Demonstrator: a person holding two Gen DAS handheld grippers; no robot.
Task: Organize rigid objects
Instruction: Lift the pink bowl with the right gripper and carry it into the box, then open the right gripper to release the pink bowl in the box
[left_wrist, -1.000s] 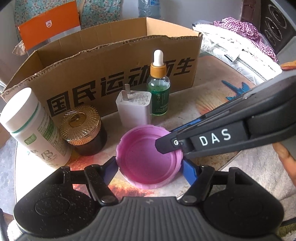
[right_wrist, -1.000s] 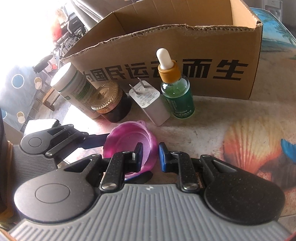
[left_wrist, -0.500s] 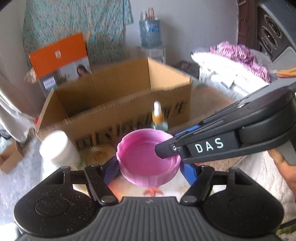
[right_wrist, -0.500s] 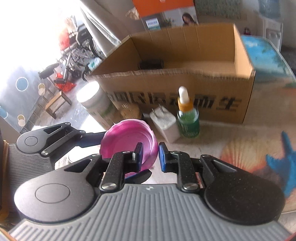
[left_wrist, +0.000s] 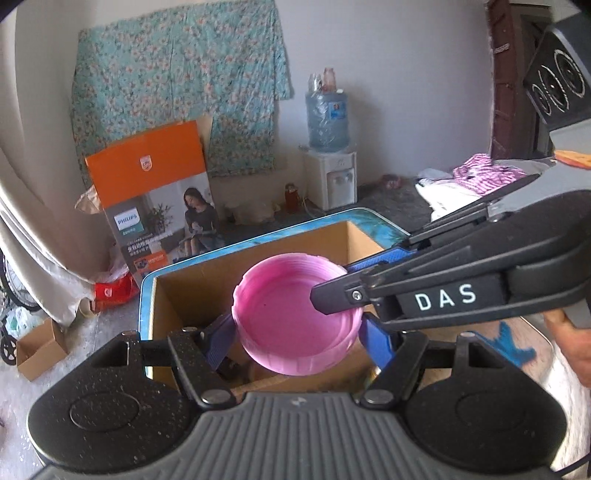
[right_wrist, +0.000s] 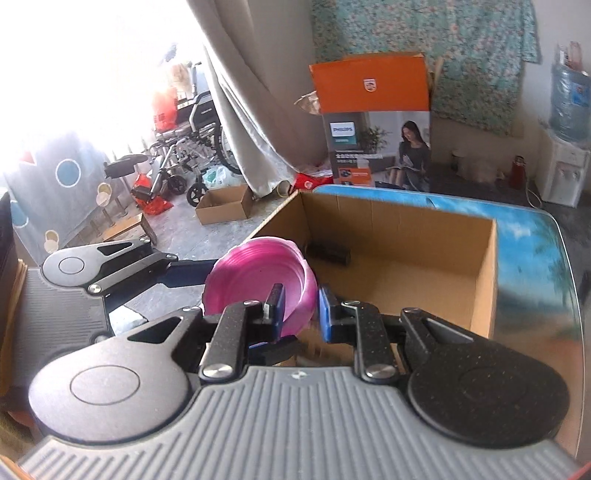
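Note:
A pink round lid (left_wrist: 291, 325) hangs in the air, hollow side up, over the near part of an open cardboard box (left_wrist: 177, 295). My left gripper (left_wrist: 297, 334) spans the lid's full width, one blue pad pressed on each side. My right gripper (left_wrist: 332, 284) comes in from the right and is shut on the lid's rim wall. In the right wrist view the lid (right_wrist: 251, 273) sits just left of the right gripper (right_wrist: 301, 301), whose pads pinch its wall. The box (right_wrist: 406, 236) holds a small black object (right_wrist: 328, 253).
The box stands on a table with a blue sea print (right_wrist: 528, 240). Behind it are an orange product carton (left_wrist: 147, 192), a water dispenser (left_wrist: 328, 147) and a heap of clothes (left_wrist: 480, 173). A person's hand (left_wrist: 569, 343) holds the right gripper.
Both grippers have risen together with the pink lid off the table. The bottles, jar and charger have dropped out of view, and the inside of the box now shows.

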